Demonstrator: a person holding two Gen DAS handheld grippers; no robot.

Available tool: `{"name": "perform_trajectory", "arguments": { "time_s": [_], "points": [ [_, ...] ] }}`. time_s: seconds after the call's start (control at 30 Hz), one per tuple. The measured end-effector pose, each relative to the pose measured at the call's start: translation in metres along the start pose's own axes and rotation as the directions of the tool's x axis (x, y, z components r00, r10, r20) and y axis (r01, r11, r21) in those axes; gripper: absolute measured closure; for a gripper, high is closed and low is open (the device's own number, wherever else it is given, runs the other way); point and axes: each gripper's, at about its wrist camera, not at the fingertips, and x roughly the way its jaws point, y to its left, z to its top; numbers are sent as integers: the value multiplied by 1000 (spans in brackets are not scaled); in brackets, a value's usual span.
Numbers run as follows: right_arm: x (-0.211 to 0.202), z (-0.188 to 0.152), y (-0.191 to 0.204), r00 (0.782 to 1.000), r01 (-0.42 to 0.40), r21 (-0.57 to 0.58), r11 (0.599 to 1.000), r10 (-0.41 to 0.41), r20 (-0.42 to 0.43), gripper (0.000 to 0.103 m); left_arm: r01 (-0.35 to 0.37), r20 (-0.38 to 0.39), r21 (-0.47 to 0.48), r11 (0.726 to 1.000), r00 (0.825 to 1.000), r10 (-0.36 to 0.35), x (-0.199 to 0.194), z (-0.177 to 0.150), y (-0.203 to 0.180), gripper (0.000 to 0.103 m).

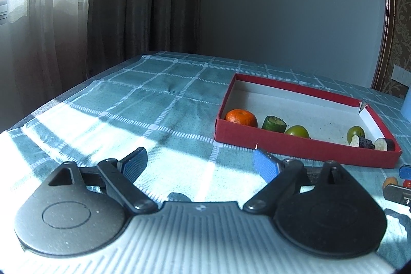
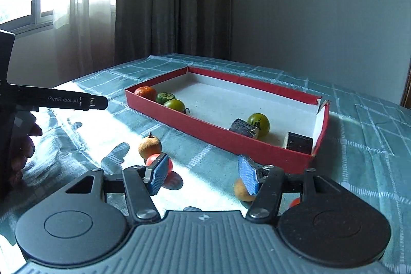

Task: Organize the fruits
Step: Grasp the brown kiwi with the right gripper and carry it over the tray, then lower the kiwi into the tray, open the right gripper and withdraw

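Observation:
A red cardboard box (image 2: 221,135) with a white floor lies on the checked cloth. It holds a mandarin (image 2: 146,93), a cucumber piece (image 2: 165,97), two green fruits (image 2: 175,105) (image 2: 259,122) and two dark eggplant pieces (image 2: 244,129) (image 2: 299,143). In front of the box a tan fruit with a stem (image 2: 150,147), a red fruit (image 2: 153,160) and an orange fruit (image 2: 242,193) lie loose. My right gripper (image 2: 203,175) hangs low among them, open, with bare cloth between its blue pads. My left gripper (image 1: 200,163) is open and empty, left of the box (image 1: 282,145).
The teal checked tablecloth (image 1: 154,99) spreads left of the box, sunlit near me. Curtains and a window stand behind the table's far edge. A hand (image 2: 23,145) holds the left gripper's body (image 2: 64,100) at the left of the right wrist view. A pale blue object (image 1: 407,107) sits at the right edge.

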Motion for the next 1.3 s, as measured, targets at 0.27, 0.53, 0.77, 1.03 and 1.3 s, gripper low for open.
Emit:
{"name": "perform_trajectory", "arguments": {
  "time_s": [0.27,0.53,0.77,1.03,1.3],
  "points": [
    [15,-2,-23,995,7,56,998,-1,-103,55,-6,-1,-1,1000,1000,6,0,0,1,15],
    [16,-3,-28,995,-7,86,996,16,-100,77,-6,-2,1,1000,1000,6,0,-1,0,14],
    [3,20,-30,999,32,64,997,-34,24,77,-5,-5,3,1000,1000,5,0,-1,0,14],
    [26,43,-41,994,99,33,995,-101,43,77,-11,-11,5,1000,1000,11,2,-1,0,14],
    [47,38,-46,993,120,35,992,-120,11,77,-11,-10,8,1000,1000,11,2,-2,0,14]
  ]
}}
